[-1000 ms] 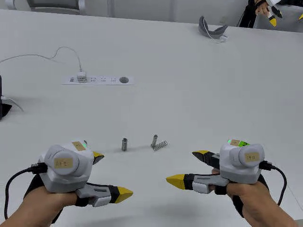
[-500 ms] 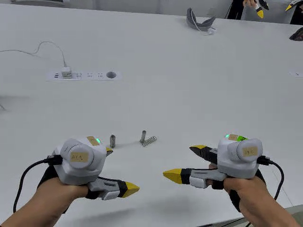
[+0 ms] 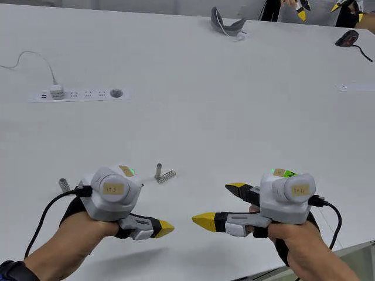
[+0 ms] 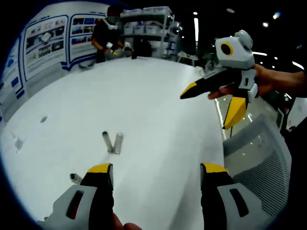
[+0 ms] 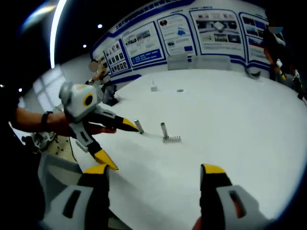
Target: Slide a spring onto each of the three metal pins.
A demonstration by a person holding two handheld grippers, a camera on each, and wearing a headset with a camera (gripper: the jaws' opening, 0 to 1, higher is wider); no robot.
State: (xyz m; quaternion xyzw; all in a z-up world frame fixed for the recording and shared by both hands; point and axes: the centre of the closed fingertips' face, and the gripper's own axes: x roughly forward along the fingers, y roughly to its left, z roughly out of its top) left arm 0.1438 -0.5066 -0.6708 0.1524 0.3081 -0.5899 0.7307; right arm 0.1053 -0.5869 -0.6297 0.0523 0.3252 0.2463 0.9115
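Near the front edge of the white table (image 3: 246, 117), I hold the left gripper (image 4: 157, 168) and right gripper (image 3: 217, 204) low, tips turned toward each other, each with its jaws spread wide and nothing between them. I judge this a ready pose before a first pick. Just beyond the left gripper one pin (image 3: 158, 170) stands upright with a loose spring (image 3: 167, 175) lying just beside its base, so that pair looks the natural first target. A second pin (image 3: 63, 185) stands well to the left; whether it carries a spring I cannot tell. The tabletop is smooth, matte and mostly bare, with a power strip (image 3: 79, 94) farther back. Poster boards (image 5: 216, 28) line the wall, and a person (image 4: 108, 36) works at the far end.
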